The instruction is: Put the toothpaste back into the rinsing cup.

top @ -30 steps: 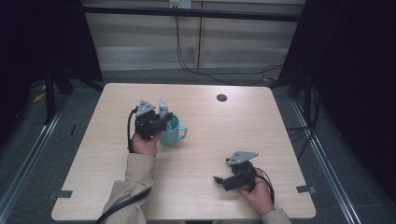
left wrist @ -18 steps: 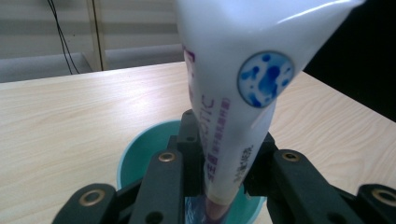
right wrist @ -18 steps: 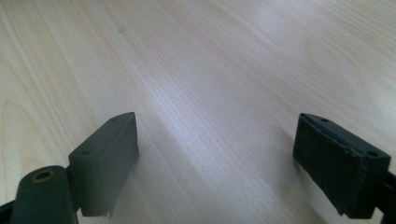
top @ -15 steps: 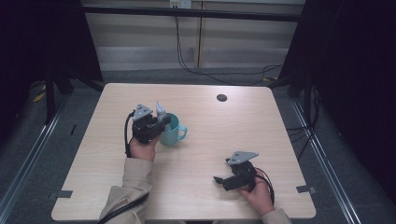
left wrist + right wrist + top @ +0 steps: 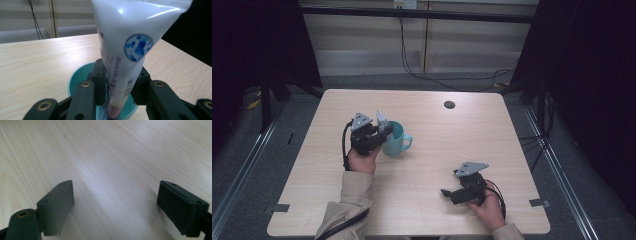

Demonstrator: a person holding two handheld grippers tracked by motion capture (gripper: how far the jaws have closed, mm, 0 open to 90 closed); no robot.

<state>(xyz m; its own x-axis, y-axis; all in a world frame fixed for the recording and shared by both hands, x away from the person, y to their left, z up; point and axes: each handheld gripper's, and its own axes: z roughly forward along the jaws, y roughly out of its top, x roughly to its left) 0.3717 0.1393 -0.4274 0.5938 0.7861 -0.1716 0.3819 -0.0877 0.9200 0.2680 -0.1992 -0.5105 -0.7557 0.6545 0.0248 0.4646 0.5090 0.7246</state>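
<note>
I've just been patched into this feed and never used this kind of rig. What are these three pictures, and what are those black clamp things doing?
A person sits at a wooden table with a hand-held two-jaw gripper in each hand. The high view looks down from above; the other two pictures come from cameras riding on each gripper, looking along its black jaws.

The left gripper is at a teal cup, with a white tube between its jaws, cap end down inside the cup. The jaws have just been opening, so it seems to be letting the tube go; I cannot tell whether the pads still press on it.

The right gripper rests near the table's front edge, jaws wide apart over bare wood, holding nothing.
</note>
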